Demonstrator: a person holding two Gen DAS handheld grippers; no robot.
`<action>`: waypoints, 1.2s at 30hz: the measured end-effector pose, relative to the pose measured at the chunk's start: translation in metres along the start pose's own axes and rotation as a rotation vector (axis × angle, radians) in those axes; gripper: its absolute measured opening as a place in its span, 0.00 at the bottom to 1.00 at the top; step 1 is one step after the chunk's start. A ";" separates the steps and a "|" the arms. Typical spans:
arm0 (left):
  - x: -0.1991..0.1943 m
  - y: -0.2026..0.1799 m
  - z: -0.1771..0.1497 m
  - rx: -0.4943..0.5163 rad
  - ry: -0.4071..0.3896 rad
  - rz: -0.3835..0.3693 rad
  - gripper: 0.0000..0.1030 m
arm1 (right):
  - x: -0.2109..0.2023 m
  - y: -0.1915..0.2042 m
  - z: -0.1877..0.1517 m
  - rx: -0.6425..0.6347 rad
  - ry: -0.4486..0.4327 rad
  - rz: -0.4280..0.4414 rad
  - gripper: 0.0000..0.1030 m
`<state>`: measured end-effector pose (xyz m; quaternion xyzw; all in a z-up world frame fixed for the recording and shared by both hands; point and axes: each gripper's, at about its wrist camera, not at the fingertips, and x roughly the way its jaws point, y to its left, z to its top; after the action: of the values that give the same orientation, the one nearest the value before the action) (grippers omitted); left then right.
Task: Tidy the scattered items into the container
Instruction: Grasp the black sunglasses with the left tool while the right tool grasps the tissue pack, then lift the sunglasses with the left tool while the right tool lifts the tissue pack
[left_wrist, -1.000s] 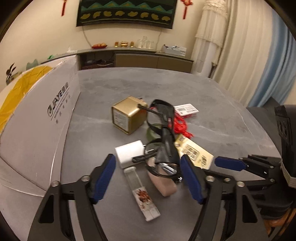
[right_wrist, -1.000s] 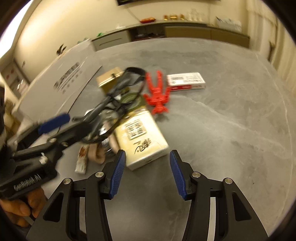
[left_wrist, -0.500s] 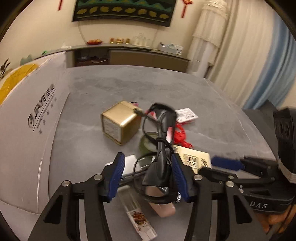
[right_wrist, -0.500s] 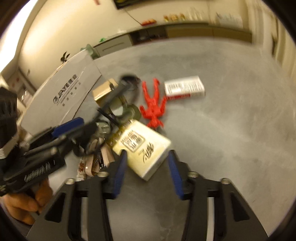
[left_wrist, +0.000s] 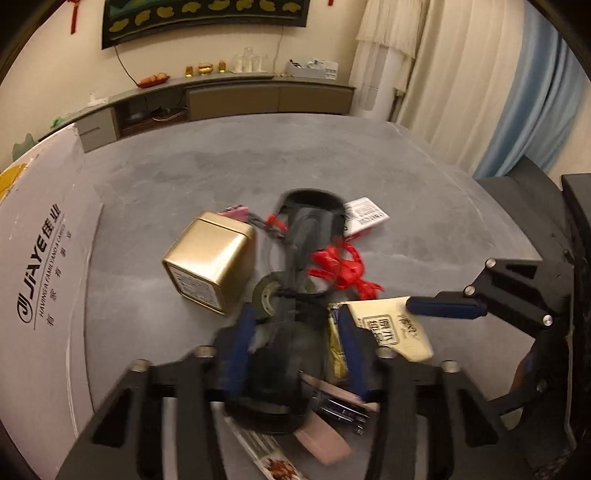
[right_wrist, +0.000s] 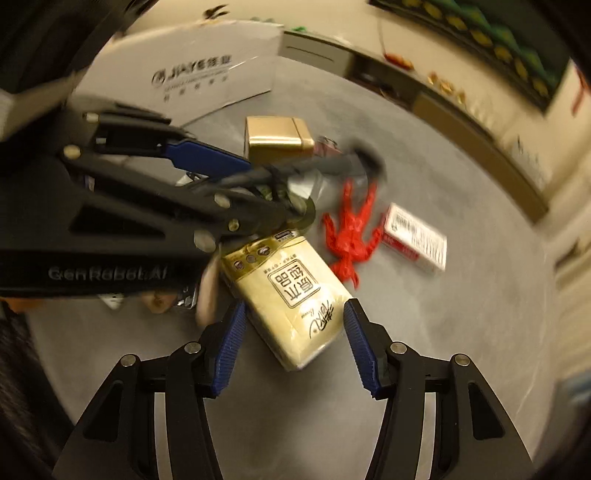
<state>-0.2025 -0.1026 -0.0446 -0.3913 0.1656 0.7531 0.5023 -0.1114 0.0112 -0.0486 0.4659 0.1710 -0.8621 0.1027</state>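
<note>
My left gripper (left_wrist: 295, 347) is shut on a pair of black glasses (left_wrist: 306, 221), which stick out forward above the pile. From the right wrist view the same gripper (right_wrist: 236, 184) crosses from the left with the glasses (right_wrist: 332, 162) in it. My right gripper (right_wrist: 295, 350) is open, its blue fingers on either side of the near end of a yellow tissue pack (right_wrist: 291, 291) lying on the grey table. One of its fingers (left_wrist: 443, 308) shows in the left wrist view, over the pack (left_wrist: 391, 328). The white cardboard box (left_wrist: 37, 258) stands to the left.
A gold tin (left_wrist: 210, 258), green tape roll (left_wrist: 266, 295), red toy figure (left_wrist: 340, 269) and small white-and-red box (left_wrist: 364, 218) lie in the pile. A pink block (left_wrist: 325, 439) and a sachet (left_wrist: 273, 461) lie under my left gripper. A sideboard runs along the far wall.
My left gripper went from open to shut on the glasses and raised them. My right gripper moved forward until its fingers straddle the tissue pack.
</note>
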 end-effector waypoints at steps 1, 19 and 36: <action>-0.001 0.004 -0.001 -0.011 -0.007 0.000 0.28 | 0.001 -0.003 0.000 0.017 -0.002 0.016 0.56; -0.003 0.007 0.009 -0.026 -0.040 -0.066 0.16 | -0.002 -0.044 -0.003 0.262 -0.020 0.204 0.10; -0.028 0.019 -0.001 -0.106 -0.065 -0.068 0.14 | 0.019 -0.045 0.010 0.226 -0.051 0.089 0.59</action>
<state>-0.2134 -0.1293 -0.0269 -0.3981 0.0959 0.7555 0.5113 -0.1446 0.0488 -0.0509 0.4595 0.0492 -0.8820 0.0921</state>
